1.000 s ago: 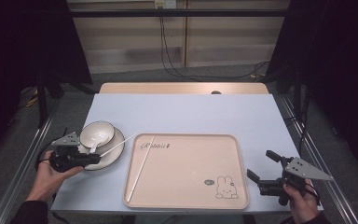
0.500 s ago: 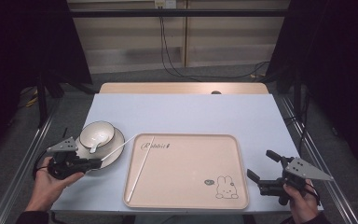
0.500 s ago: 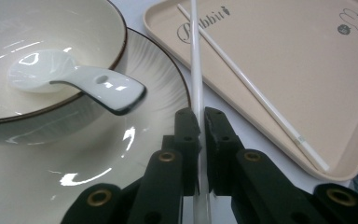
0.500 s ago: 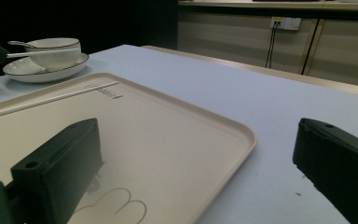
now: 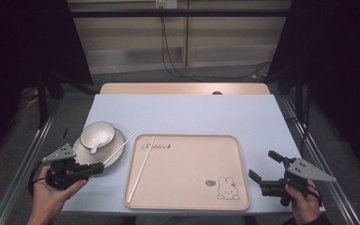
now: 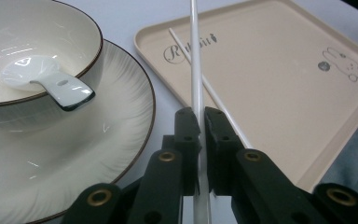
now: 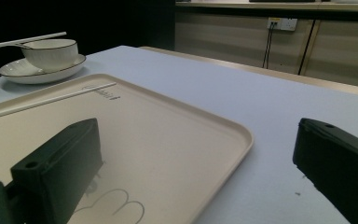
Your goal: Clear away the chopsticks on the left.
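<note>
My left gripper (image 5: 97, 168) (image 6: 199, 116) is shut on a thin white chopstick (image 5: 119, 149) (image 6: 195, 56). The stick slants up and away over the plate's right rim toward the tray's near-left corner. A second white chopstick (image 5: 141, 168) (image 6: 214, 93) (image 7: 51, 100) lies lengthwise on the left side of the beige rabbit-print tray (image 5: 229, 154) (image 6: 284, 93) (image 7: 177, 126). At the tray's right front corner, my right gripper (image 5: 262, 164) (image 7: 198, 135) rests low and open, nothing between its jaws.
A cream bowl (image 5: 98, 132) (image 6: 32, 28) (image 7: 51, 52) holding a white spoon (image 5: 96, 143) (image 6: 51, 81) stands on a ribbed plate (image 5: 115, 154) (image 6: 93, 154) (image 7: 23, 74) left of the tray. The pale blue table (image 5: 192, 112) stretches bare beyond the tray.
My left gripper has drawn back toward the person and slightly left with the chopstick in it. The right gripper has kept still.
</note>
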Tool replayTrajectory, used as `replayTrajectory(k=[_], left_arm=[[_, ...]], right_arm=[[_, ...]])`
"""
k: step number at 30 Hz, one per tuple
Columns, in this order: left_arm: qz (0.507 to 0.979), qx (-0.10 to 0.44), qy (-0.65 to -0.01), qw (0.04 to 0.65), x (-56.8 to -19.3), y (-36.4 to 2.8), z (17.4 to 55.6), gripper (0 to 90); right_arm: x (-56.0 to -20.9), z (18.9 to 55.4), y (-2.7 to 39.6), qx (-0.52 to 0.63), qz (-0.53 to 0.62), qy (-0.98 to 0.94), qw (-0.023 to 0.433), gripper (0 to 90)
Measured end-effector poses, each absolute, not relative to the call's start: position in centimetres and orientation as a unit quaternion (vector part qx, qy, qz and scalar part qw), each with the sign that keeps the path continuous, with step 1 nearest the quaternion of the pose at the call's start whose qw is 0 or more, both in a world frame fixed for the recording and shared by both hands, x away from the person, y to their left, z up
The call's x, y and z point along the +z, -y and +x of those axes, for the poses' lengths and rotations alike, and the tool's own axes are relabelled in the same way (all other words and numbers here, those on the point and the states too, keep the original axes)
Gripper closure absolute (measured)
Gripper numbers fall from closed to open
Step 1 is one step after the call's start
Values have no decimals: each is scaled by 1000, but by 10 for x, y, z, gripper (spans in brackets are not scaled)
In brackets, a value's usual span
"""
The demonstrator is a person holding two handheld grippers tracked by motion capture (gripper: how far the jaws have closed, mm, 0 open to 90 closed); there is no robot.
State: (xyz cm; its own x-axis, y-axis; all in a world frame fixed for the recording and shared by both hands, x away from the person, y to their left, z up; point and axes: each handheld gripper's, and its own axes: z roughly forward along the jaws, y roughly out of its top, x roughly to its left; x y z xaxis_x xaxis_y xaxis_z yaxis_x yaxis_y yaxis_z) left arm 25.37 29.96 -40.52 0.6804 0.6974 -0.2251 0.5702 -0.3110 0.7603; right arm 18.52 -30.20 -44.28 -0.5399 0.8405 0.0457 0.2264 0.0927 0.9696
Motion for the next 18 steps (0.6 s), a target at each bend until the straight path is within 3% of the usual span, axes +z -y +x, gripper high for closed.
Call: replayTrajectory(k=[9, 18], left_arm=[[793, 82, -412, 440, -404, -271, 231, 847], [770, 88, -452, 441, -410, -242, 234, 847]], right_arm=[[-443, 186, 303, 547, 389, -685, 282, 7], [-443, 186, 302, 549, 384, -689, 278, 7]])
